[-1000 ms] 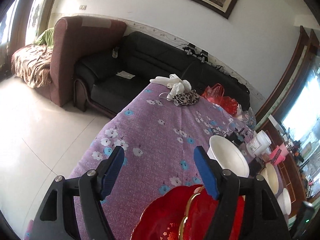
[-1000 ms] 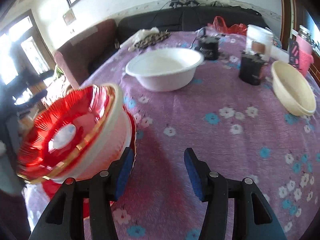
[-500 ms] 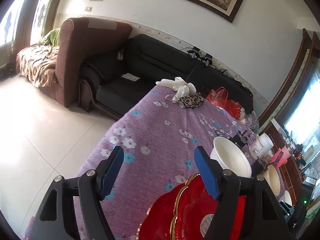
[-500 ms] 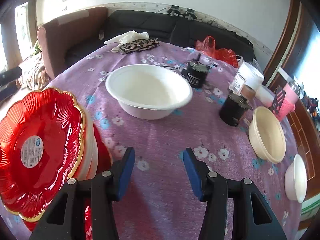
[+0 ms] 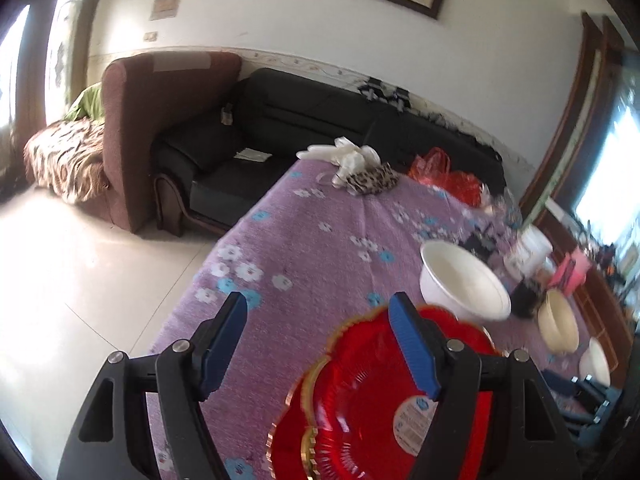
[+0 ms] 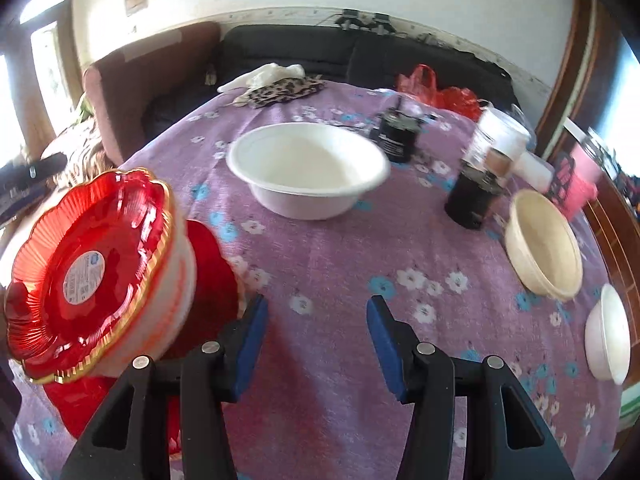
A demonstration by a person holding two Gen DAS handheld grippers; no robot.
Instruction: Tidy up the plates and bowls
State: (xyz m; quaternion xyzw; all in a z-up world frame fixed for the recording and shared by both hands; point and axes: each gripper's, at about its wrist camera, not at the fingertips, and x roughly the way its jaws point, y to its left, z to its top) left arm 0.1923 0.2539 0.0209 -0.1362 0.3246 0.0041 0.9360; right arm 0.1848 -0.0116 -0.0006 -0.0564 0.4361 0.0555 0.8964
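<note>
Red gold-rimmed plates (image 6: pixel 92 264) rest on a white bowl (image 6: pixel 176 292) that stands on another red plate (image 6: pixel 212 280) at the table's left; they also show in the left wrist view (image 5: pixel 384 400). A large white bowl (image 6: pixel 308 168) (image 5: pixel 460 280) stands mid-table. A cream bowl (image 6: pixel 544 240) (image 5: pixel 558 320) and a small white bowl (image 6: pixel 608 336) (image 5: pixel 596 362) sit to the right. My right gripper (image 6: pixel 314 320) is open and empty, above the cloth right of the red stack. My left gripper (image 5: pixel 318 326) is open and empty, above the stack's left edge.
The purple floral tablecloth (image 6: pixel 360 264) covers the table. Two dark jars (image 6: pixel 474 196) (image 6: pixel 396 136), a white tub (image 6: pixel 502 136), a pink box (image 6: pixel 580 184), a red bag (image 6: pixel 436 88) and cloths (image 6: pixel 280 88) lie at the back. A black sofa (image 5: pixel 280 132) and bare floor (image 5: pixel 80 264) lie beyond the left edge.
The right gripper has drawn back from the red stack, which now stands level. The left view has shifted a little; both grippers stay open.
</note>
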